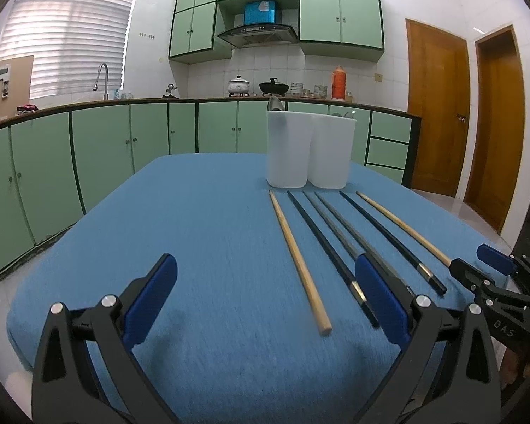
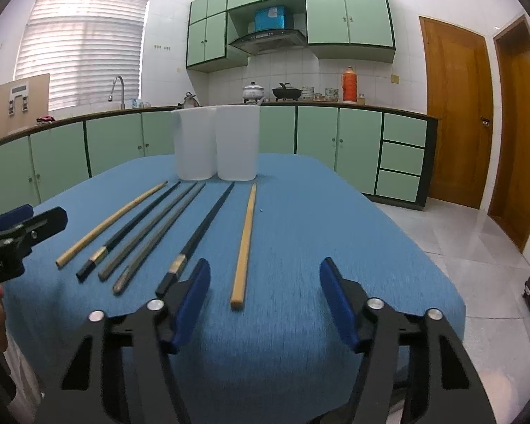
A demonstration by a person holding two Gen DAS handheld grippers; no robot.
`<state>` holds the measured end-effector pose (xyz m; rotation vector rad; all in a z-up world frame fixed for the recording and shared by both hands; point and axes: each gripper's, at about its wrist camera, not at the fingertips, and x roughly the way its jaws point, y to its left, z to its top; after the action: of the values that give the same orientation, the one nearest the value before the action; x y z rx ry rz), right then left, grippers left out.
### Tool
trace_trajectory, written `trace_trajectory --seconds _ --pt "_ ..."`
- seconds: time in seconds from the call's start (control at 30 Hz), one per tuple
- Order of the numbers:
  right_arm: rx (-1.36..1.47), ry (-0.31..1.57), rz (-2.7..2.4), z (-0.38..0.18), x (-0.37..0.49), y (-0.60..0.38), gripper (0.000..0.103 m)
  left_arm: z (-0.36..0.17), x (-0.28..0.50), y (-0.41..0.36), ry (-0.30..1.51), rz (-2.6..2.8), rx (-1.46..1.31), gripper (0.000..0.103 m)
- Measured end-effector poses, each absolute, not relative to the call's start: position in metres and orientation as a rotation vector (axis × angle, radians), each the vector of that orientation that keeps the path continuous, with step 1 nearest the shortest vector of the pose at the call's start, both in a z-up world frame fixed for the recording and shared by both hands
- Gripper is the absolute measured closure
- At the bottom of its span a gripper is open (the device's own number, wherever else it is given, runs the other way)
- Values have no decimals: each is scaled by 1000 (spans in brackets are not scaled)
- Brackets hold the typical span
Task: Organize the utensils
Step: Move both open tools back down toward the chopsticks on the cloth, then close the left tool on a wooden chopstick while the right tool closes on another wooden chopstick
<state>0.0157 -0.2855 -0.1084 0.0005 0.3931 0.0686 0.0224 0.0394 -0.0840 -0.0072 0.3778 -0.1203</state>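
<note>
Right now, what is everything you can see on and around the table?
wooden chopsticks: two, tan, outermost in the row
black chopsticks: two, black with metal bands, inside the tan ones
grey chopsticks: two, grey, middle of the row
containers: two, white, side by side behind the chopsticks
tablecloth: one, blue, covering the table
kitchen cabinets: green, behind the table
doors: two, brown wood, right
left tool: open, holding nothing
right tool: open, holding nothing

Six chopsticks (image 2: 180,222) lying fanned on blue cloth, two white holders (image 2: 215,141) upright behind them
</note>
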Motion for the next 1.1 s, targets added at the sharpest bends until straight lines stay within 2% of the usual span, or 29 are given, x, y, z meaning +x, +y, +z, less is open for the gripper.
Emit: trace_trajectory --seconds 0.33,0.53,0.6,0.67,0.8,0.9,0.97,1.1 --pt "-47 364 79 -116 6 -275 75 -96 17 30 402 -133 -1 5" --pt "-42 364 82 -116 3 -277 76 -102 12 25 415 -114 -5 6" --pt "-44 365 82 -115 3 -277 76 -102 11 25 410 -101 3 12" --pt "-43 366 83 -115 3 -277 76 -102 12 26 424 -91 7 36" --pt "-40 366 83 -114 3 -277 76 -104 14 29 446 -102 1 40" --pt "-38 365 81 -115 2 -276 76 -104 13 23 448 -125 20 49" --pt "-35 364 80 -115 2 -276 76 -104 12 19 450 -143 28 60" --pt "-30 361 78 -116 3 -275 76 -105 10 11 448 -160 32 74"
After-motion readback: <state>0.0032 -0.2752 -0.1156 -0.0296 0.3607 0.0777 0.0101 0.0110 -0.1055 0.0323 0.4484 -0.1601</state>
